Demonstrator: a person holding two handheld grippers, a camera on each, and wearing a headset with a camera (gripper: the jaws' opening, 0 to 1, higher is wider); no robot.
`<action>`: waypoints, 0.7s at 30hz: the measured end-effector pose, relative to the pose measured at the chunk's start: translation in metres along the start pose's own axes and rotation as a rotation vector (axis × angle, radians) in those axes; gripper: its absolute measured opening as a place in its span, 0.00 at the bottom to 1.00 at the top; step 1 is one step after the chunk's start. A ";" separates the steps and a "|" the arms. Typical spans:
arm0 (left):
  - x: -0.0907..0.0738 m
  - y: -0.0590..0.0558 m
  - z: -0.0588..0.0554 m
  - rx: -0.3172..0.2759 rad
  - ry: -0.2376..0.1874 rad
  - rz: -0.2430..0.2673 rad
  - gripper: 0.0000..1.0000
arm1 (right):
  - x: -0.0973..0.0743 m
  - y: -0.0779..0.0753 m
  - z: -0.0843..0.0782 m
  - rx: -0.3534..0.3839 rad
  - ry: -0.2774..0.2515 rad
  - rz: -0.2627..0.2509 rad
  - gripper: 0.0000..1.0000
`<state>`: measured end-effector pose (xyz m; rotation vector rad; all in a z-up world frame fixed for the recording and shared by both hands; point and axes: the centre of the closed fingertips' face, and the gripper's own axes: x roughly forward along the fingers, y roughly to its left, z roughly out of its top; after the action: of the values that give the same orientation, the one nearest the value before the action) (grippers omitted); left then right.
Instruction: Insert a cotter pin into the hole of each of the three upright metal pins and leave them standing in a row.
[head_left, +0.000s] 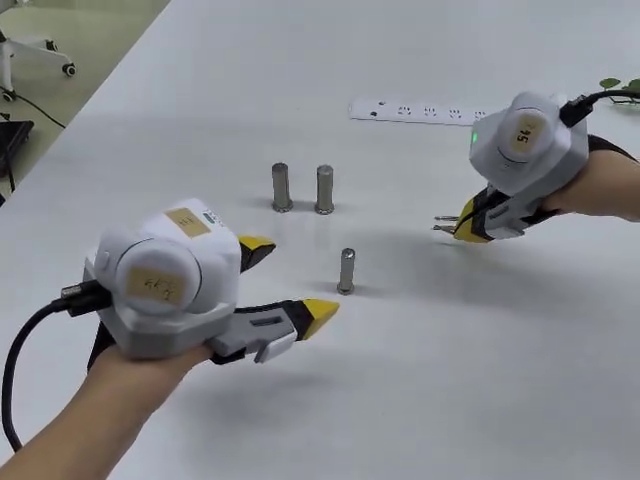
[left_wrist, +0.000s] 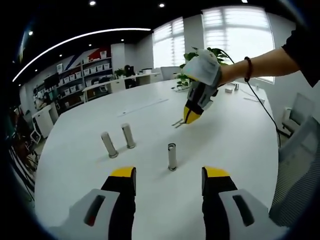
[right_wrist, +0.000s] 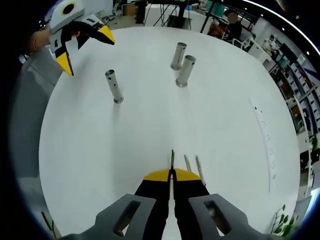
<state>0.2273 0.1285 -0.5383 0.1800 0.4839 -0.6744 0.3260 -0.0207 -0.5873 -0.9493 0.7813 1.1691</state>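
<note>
White table (head_left: 420, 380): work surface, bare apart from the items below. Power strip (head_left: 420, 111): lies flat at the far edge, well apart from the work. Left gripper (head_left: 290, 280): jaws spread wide and holding nothing, pointing towards the front metal pin (head_left: 346, 271), which stands upright just ahead of them. Right gripper (right_wrist: 171, 175): jaws pressed together on one end of a cotter pin (right_wrist: 172, 159), its tip low over the table. Back metal pins (head_left: 281, 188), a pair: upright, side by side, set behind the front one. None of the three appears to carry a cotter pin yet. Loose cotter pins (right_wrist: 199, 169), two: flat on the table just beside the right gripper's jaws. Hazards, as judged: the metal pins stand free, so a sideways push from the cotter pin could topple one unless the left gripper steadies it. The thin cotter pin, pinched at one end, may swivel off line. The loose pair could be swept aside as the right gripper lifts.
</note>
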 end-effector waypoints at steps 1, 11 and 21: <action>0.000 -0.001 0.000 -0.014 -0.002 -0.007 0.49 | -0.002 0.002 0.003 -0.002 -0.011 -0.003 0.00; -0.003 -0.011 0.015 -0.135 -0.036 -0.066 0.43 | -0.027 0.031 0.048 -0.100 -0.151 -0.049 0.00; -0.002 -0.028 0.026 -0.206 -0.025 -0.137 0.40 | -0.043 0.058 0.082 -0.191 -0.258 -0.066 0.00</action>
<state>0.2174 0.0998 -0.5149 -0.0561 0.5415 -0.7547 0.2617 0.0440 -0.5264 -0.9498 0.4339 1.2943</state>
